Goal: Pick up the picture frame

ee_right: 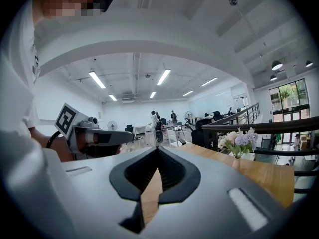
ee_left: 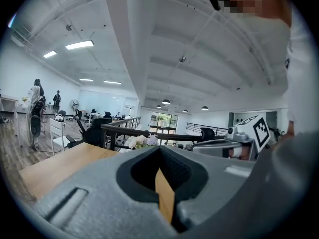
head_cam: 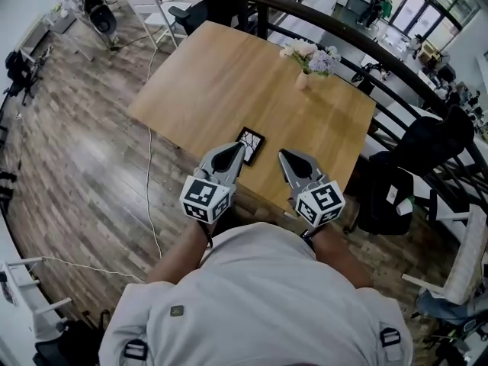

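Left gripper [head_cam: 238,149], right gripper [head_cam: 284,155]: jaws pressed together, empty; picture frame [head_cam: 252,145] near left tips, on table [head_cam: 206,75].

The person holds both grippers out in front of the chest, side by side and near each other. The left gripper [head_cam: 237,150] has its jaws pressed together with nothing between them. The right gripper [head_cam: 284,155] is the same, jaws together and empty. Both point forward and slightly downward, their tips converging a little. The left forearm [head_cam: 179,254] and right forearm [head_cam: 337,252] are bent in close to the body.
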{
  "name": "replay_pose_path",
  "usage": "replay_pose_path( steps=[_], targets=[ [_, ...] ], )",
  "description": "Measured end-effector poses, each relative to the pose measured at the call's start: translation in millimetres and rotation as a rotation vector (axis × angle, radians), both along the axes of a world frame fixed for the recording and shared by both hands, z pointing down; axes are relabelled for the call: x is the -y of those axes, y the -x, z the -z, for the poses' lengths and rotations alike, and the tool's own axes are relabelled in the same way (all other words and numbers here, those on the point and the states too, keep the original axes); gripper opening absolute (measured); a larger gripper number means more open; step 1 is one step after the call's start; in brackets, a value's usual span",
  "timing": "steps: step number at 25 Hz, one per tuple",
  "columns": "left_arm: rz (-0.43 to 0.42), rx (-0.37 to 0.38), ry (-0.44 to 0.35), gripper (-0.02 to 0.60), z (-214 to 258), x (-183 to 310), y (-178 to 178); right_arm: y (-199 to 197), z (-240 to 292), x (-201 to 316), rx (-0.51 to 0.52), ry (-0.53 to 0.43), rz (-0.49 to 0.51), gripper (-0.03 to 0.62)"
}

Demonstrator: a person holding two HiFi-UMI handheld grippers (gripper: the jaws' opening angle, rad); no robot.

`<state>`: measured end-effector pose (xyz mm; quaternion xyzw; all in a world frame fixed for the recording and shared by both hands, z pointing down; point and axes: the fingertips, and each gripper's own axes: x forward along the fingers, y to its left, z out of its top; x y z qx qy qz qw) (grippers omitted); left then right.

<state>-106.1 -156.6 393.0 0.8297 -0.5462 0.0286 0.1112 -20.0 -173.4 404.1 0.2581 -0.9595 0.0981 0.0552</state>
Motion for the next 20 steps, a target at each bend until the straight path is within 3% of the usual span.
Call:
replay_pose_path(
  steps=[9, 20],
  targets=[
    [-0.125, 0.001, 0.010, 0.003, -1.0, 37.5, 73.0, 59.0, 2.4, 32.7, -0.012, -0.004, -0.131, 0.009],
    [-0.332, 0.007, 0.040, 0.005, -16.3, 55.7, 107.6, 95.0, -15.1, 41.6, -0.037, 0.034, -0.297, 0.009]
  ],
)
